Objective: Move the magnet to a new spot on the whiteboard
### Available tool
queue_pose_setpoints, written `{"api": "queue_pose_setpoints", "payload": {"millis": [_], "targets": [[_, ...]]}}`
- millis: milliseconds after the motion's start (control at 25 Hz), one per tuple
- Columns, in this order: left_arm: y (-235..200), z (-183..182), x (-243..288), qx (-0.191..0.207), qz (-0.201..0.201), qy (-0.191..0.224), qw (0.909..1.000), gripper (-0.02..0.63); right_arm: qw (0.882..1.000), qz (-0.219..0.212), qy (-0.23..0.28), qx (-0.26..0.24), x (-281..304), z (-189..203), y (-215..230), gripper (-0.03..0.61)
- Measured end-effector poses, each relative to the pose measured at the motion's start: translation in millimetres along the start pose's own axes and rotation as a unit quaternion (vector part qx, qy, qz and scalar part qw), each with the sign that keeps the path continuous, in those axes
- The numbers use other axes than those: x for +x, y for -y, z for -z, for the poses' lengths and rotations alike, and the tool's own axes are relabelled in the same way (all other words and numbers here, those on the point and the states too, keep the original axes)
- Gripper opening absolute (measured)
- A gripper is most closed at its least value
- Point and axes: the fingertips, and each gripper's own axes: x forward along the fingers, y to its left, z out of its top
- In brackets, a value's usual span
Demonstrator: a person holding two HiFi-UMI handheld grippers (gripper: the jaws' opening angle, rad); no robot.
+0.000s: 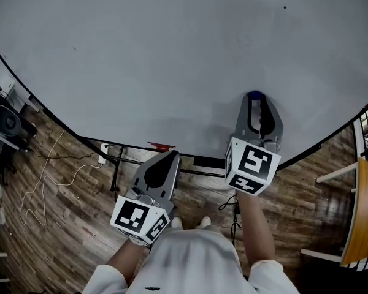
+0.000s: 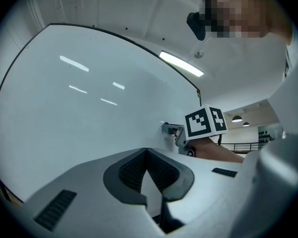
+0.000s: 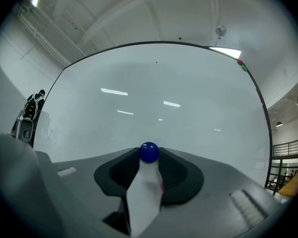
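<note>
Grey tongs (image 1: 255,97), marker cubes (image 1: 253,164) — white shirt (image 1: 193,256).

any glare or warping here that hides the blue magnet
Right gripper view: light streaks glare on the whiteboard, yet the magnet stays sharp. Left gripper view: similar streaks, fisheye bends the board's edge. Head view: even light, magnet barely peeks past the right gripper.
</note>
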Motion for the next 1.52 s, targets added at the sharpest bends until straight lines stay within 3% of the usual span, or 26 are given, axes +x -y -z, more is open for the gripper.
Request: {"api": "queue_pose_setpoints", "payload": {"millis": [440, 720, 1080, 1520], "targets": [[12, 3, 2, 0.002, 0.002, -0.004, 1.0, 0.006, 0.999, -0.037, 0.004, 0.015, -17, 7, 2, 0.13], [25, 2, 7, 0.004, 0.011, 0.0, 0.9999, 0.006, 0.996, -0.063, 0.032, 0.048, -47, 7, 14, 0.13], [38, 5, 11, 0.005, 0.014, -0.001, 0.9999, 0.006, 0.993, -0.098, 0.05, 0.041, -85, 1, 32, 0.13], [44, 9, 11, 0.007, 0.013, -0.003, 0.9999, 0.006, 0.988, -0.144, 0.026, 0.04, -133, 41, 29, 0.13]]}}
